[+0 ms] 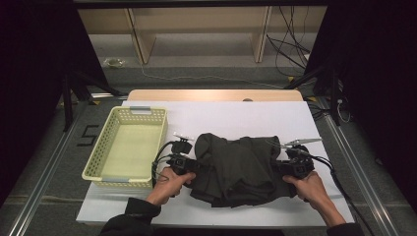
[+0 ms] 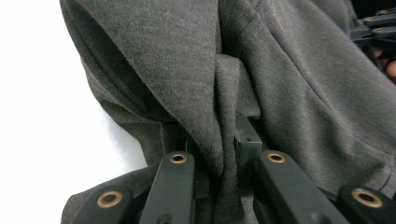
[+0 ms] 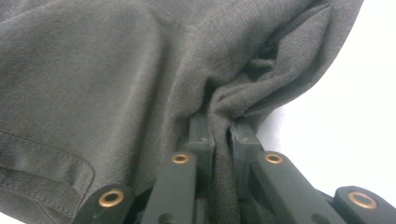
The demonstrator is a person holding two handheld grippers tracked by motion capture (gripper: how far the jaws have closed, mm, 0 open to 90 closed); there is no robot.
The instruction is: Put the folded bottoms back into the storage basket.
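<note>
Both tools are clamped: left tool [image 1: 189, 164] pinches the dark garment [image 1: 236, 164] on one side, right tool [image 1: 290, 167] the other, near the desk's [image 1: 231, 115] front edge.

A garment [image 1: 236, 167] lies on the desk [image 1: 246, 115] toward its near edge, at mid-width. A basket [image 1: 129, 147] sits at the desk's left edge, just left of the garment, with the left gripper [image 1: 189, 164] between them.

A dark numeral 5 [image 1: 90, 135] is marked on the grey floor [image 1: 39, 162], just off the table's left edge, beside the cream basket. Nothing else carries readable writing.
</note>
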